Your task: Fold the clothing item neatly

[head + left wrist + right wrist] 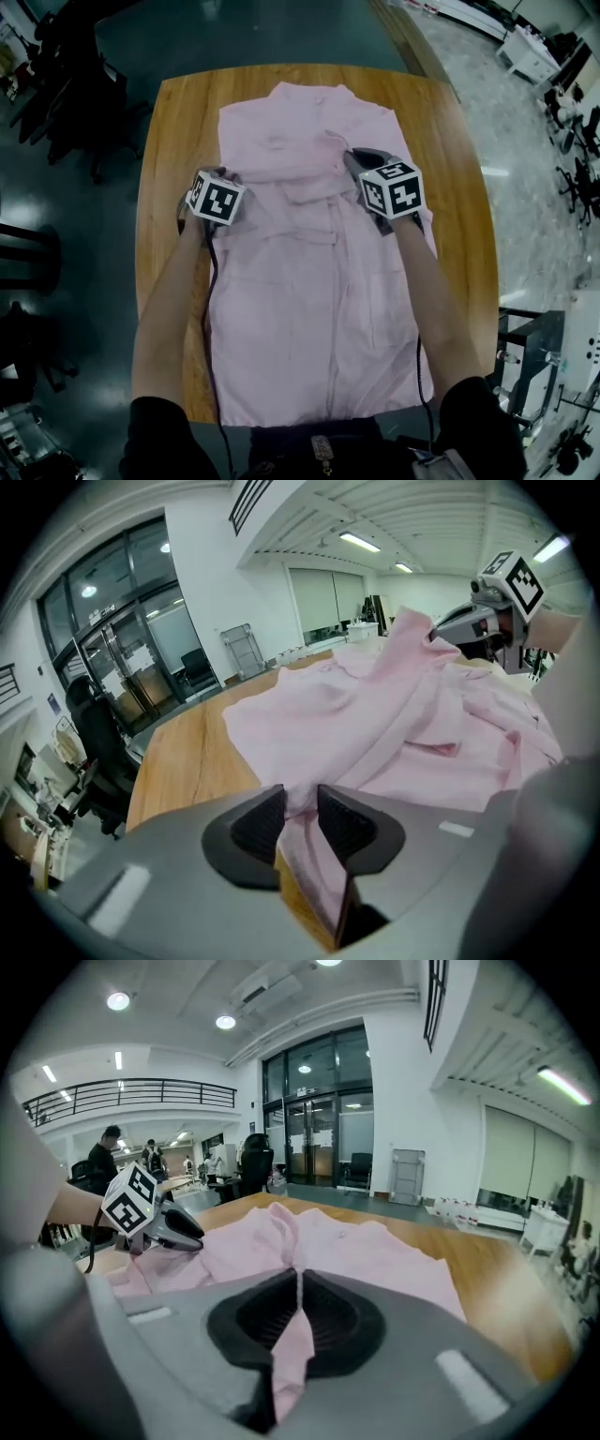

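Head view looks down on a round-cornered wooden table (173, 141) with a visible plank grain, and a pink shirt (319, 309) lies lengthwise down the middle of it. The collar end is at the far side and the hem reaches the near edge by the person. Bare wood shows on both sides of the cloth, plus a strip at the far end.

The floor (75, 234) on the left is dark and glossy, with some dark chairs (75, 84) on it. Off to the right the floor turns pale and speckled, with white desks (530, 52) in the far corner and a metal rack (530, 347) just beside the table.

In the left gripper view, the left tool (300, 819) is clenched on a bunched bit of the shirt's left edge, and cloth fills the narrow gap between its pads. In the right gripper view, the right tool (298, 1307) is pinched tight on a thin fold of the shirt. That fold stands up as a little ridge over the upper middle of the garment.

Room-wise it's a big, bright hall with white walls and ceiling strip lights. A tall glass entrance (323, 1110) has a balcony railing (131, 1091) to its left, and a few people (103, 1157) stand in the background. A black office chair (98, 742) sits near the glass wall.
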A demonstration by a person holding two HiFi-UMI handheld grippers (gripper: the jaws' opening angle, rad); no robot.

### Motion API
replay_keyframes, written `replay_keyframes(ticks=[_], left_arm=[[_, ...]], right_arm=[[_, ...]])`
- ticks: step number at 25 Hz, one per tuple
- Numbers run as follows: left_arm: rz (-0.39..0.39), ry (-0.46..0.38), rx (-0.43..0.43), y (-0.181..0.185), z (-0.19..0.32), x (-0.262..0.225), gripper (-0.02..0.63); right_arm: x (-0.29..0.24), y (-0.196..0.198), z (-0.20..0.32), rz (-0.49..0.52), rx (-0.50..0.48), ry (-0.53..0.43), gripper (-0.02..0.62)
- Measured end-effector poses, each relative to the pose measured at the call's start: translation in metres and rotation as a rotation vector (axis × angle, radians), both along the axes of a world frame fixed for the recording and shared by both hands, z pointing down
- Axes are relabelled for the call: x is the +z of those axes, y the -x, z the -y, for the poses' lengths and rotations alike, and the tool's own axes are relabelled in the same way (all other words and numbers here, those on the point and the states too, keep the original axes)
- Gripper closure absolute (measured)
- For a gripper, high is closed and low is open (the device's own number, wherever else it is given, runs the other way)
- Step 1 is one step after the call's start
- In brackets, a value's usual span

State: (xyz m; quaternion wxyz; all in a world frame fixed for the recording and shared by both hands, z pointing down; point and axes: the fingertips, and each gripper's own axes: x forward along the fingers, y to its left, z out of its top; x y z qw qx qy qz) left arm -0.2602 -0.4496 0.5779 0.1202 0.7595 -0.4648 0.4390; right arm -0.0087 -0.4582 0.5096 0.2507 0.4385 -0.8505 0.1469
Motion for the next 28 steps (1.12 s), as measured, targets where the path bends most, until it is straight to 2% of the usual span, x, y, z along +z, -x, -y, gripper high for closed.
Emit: replay_keyframes(ticks=[5, 8, 9, 13, 17, 20, 24, 28], left_arm=[[0.035, 0.009, -0.026, -0.001, -0.001, 0.002, 0.495], [0.058, 0.015, -0.028, -0.002, -0.005, 0.005, 0.495], [0.063, 0.019, -0.033, -0.002, -0.006, 0.007, 0.494], [0.070, -0.006, -0.074, 0.009, -0.004, 0.000, 0.494], [0.029, 0.017, -0.124, 0.010, -0.018, -0.004, 0.492], [0.028, -0.016, -0.135, 0.005, -0.025, -0.014, 0.492], [0.003, -0.029, -0.151, -0.004, -0.047, -0.025, 0.492], [-0.044, -0.088, -0.160, -0.015, -0.074, -0.051, 0.494]], right_arm=[[0.026, -0.029, -0.011, -0.015, 0.007, 0.072, 0.569], [0.042, -0.042, -0.019, -0.053, -0.004, 0.103, 0.541], [0.044, -0.049, -0.021, -0.061, 0.008, 0.104, 0.517], [0.041, -0.084, -0.019, -0.088, 0.091, 0.091, 0.512], [0.026, -0.092, -0.020, -0.074, 0.094, 0.047, 0.512], [0.017, -0.078, -0.025, -0.050, 0.043, 0.015, 0.512], [0.019, -0.052, -0.046, -0.039, -0.090, 0.030, 0.512], [0.011, -0.041, -0.077, -0.041, -0.186, 0.038, 0.560]])
